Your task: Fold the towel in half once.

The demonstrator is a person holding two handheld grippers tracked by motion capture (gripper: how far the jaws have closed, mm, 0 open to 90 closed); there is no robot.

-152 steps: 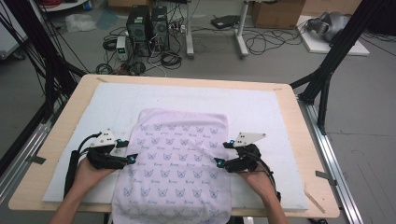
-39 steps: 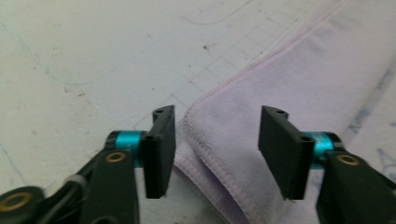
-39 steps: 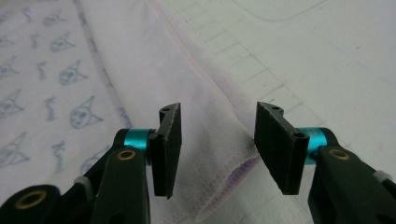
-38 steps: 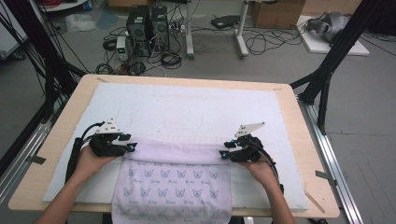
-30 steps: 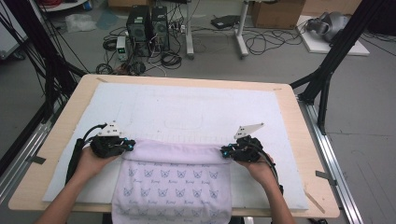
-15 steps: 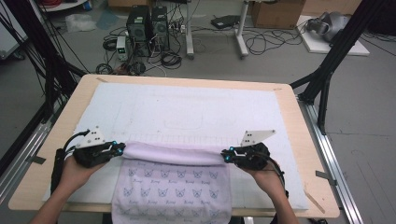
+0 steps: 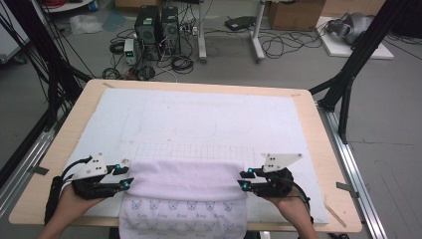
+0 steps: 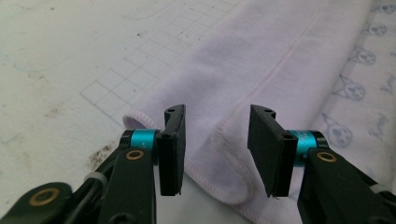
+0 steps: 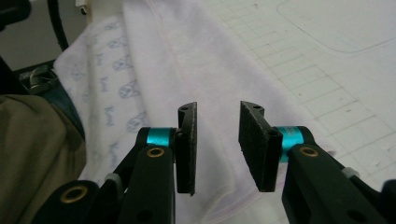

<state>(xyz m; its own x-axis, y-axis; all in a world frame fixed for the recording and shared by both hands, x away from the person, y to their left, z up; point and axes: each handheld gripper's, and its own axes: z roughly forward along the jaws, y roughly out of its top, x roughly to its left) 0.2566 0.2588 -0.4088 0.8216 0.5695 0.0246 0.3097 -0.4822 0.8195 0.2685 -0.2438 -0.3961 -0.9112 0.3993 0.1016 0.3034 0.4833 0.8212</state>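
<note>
Towel [image 7: 184, 186] lies folded at the tabletop's [image 7: 308, 117] near edge, its long fold running left to right between both hands. Left hand-held gripper [image 8: 215, 149] and right hand-held gripper [image 9: 217, 144] are spread, apparently empty, over opposite fold ends, equally near.

Wooden tabletop [image 7: 326, 149] carrying a white gridded mat [image 7: 199, 124]. Grey floor [image 7: 388, 109] lying beyond, cables [image 7: 283, 47] sprawling far, computer towers [image 7: 157, 30] standing far left, black frame legs [image 7: 348, 74] leaning right, cardboard box [image 7: 293, 12] sitting far right.
</note>
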